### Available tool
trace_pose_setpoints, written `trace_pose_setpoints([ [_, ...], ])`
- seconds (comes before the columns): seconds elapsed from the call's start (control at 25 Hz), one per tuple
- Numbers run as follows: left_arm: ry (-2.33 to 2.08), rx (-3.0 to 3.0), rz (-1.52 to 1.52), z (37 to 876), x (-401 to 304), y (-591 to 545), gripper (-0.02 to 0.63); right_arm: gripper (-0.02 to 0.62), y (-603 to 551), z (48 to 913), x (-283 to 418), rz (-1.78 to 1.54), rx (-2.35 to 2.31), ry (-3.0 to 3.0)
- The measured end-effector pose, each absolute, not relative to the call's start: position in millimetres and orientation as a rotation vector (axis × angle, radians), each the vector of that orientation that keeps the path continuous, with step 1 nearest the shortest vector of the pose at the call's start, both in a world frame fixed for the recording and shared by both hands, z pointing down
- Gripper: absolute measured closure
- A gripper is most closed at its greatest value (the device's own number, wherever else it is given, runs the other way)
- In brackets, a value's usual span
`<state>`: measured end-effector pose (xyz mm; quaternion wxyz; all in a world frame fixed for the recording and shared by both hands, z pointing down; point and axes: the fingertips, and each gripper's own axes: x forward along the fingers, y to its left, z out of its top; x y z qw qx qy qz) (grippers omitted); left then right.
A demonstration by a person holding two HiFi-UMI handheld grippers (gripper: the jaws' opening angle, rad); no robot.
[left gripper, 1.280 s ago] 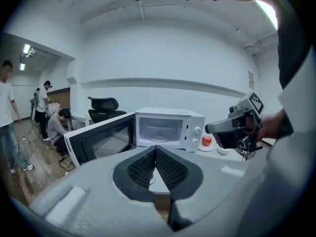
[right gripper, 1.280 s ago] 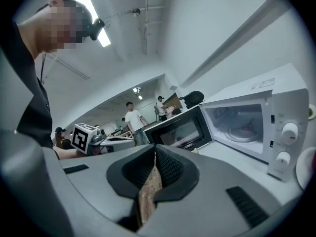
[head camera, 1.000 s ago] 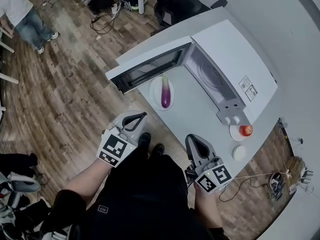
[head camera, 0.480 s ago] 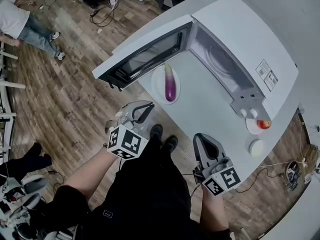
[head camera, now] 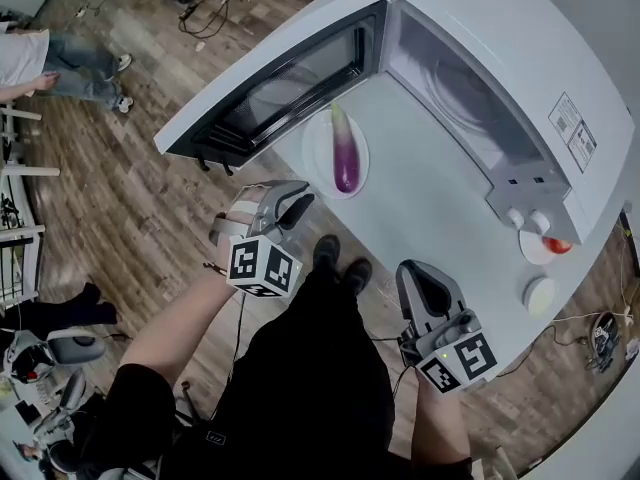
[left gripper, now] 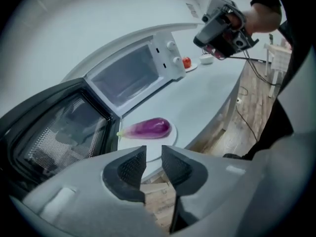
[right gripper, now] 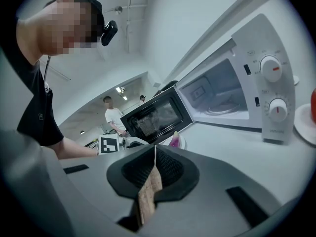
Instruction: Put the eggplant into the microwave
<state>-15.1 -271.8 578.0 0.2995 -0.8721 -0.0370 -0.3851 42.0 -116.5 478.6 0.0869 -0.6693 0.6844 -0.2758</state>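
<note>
**One eggplant sits on its plate, not yet in the microwave**

The purple eggplant [head camera: 345,153] lies on a small white plate [head camera: 320,171]. The plate is on the worktop [head camera: 420,208], close to its edge. It sits right in front of the microwave [head camera: 520,58], which is wide open. The microwave door [head camera: 280,78] hangs out just beside the plate.

The left hand-held gripper [head camera: 292,206] is near the plate, but it is out past the worktop edge, above the wooden floor [head camera: 130,198]. It points at the eggplant. Its jaws have just been opening. There is a small gap between them, and nothing is in it. The right hand-held gripper [head camera: 418,276] is farther away. Its jaws are pressed together and hold nothing.

Some things could go wrong from here:

- **Gap too small:** The gap looks thinner than the fat part of the eggplant. The jaws may just poke it and push it along.
- **Rolling away:** The eggplant is smooth and round, so a poke could roll it off the plate.
- **Plate falling:** The plate is close to the edge, so a bump could slide it off to the floor.
- **Hitting the door:** The door is very near, and the gripper could knock it on the way in.
- **Squeezing too hard:** A very hard pinch could dent the soft skin.
</note>
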Motion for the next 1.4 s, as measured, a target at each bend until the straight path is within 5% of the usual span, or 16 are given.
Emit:
trace_pose_setpoints([
  [1.4,-0.293,-1.844,-0.965,629,39,-285,0.505,0.577,-115,507,59,-0.852,-2.019,1.938],
])
